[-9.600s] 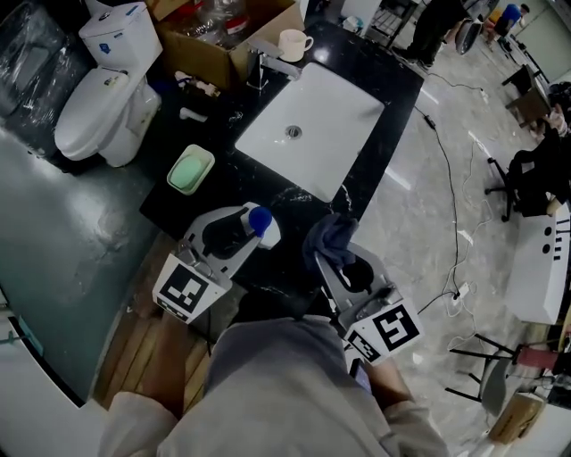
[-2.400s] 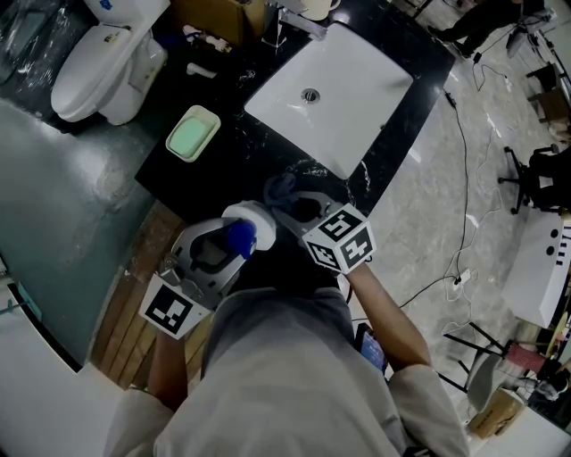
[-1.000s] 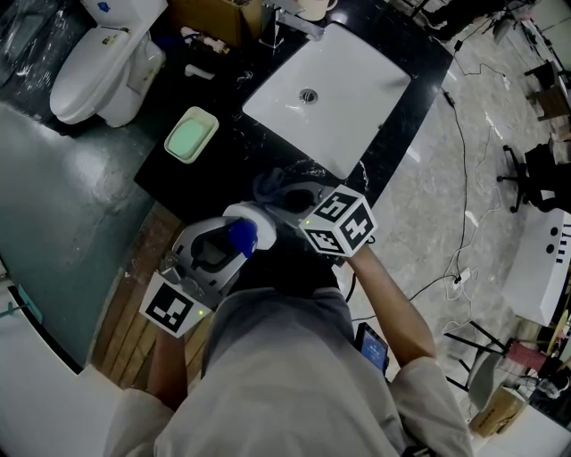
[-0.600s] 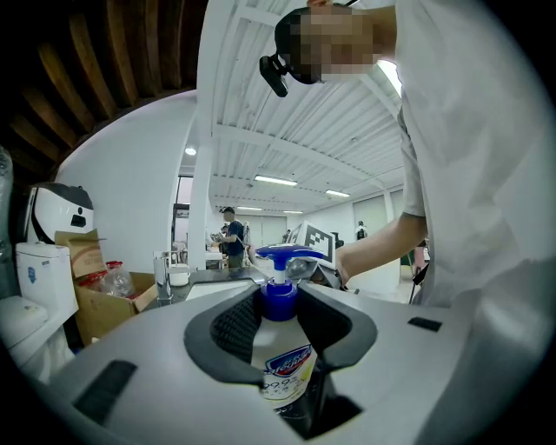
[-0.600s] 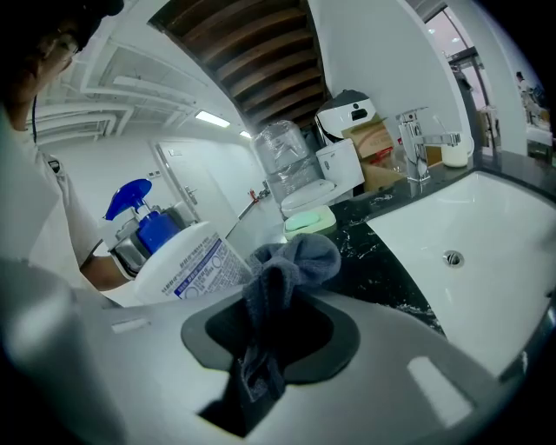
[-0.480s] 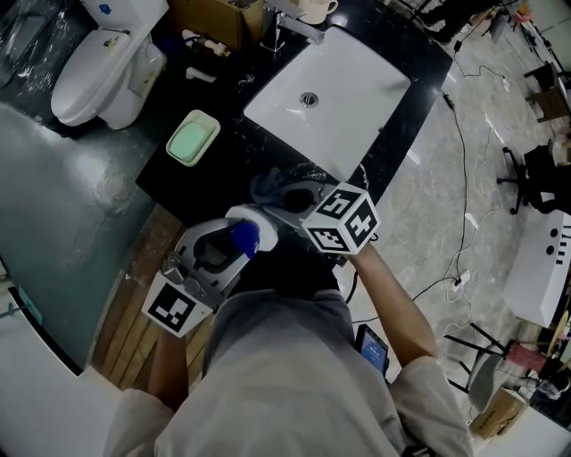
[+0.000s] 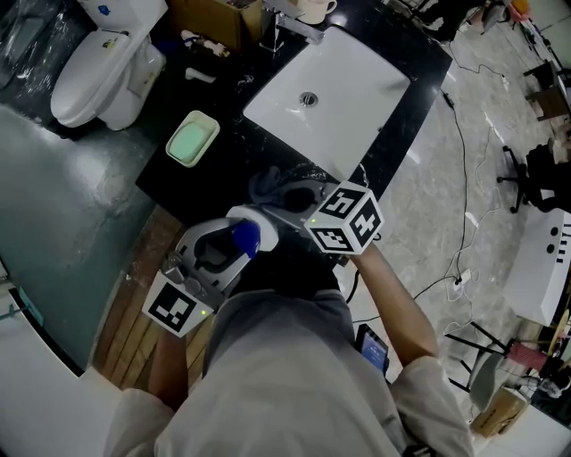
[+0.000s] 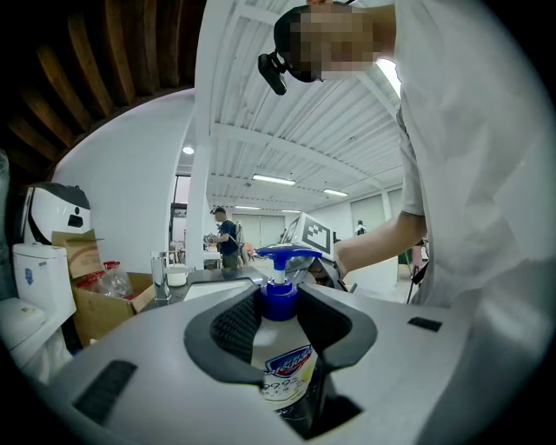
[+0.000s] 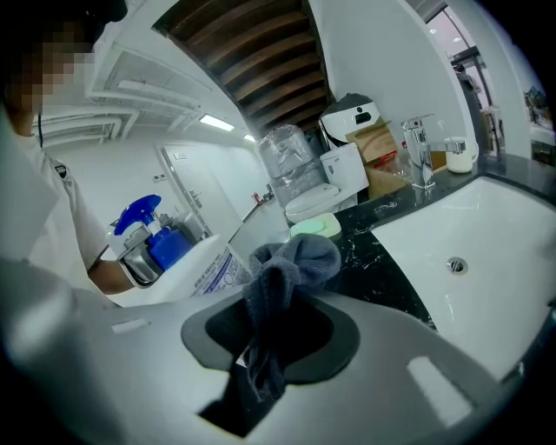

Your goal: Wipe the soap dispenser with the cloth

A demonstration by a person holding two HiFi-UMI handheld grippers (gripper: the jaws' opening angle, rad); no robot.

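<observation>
My left gripper (image 7: pixel 234 239) is shut on a white soap dispenser (image 8: pixel 280 369) with a blue pump head (image 8: pixel 280 257), held up in front of my body; its white body (image 7: pixel 256 221) shows in the head view. My right gripper (image 7: pixel 284 198) is shut on a bunched grey cloth (image 9: pixel 287 269), whose wad (image 7: pixel 269 186) lies against the far side of the dispenser (image 9: pixel 204 269). Both grippers meet over the near edge of the black counter (image 7: pixel 227 156).
A white sink basin (image 7: pixel 330 89) with a tap (image 7: pixel 293 25) lies beyond the grippers. A green soap dish (image 7: pixel 192 141) sits on the counter's left part, a mug (image 7: pixel 312 7) and a cardboard box (image 7: pixel 214 18) at the back. A toilet (image 7: pixel 98 62) stands at the left.
Since 9.6 s ago the right gripper has come across from the right and set the cloth against the dispenser. Over the last second the cloth has shifted only slightly; the left gripper holds still.
</observation>
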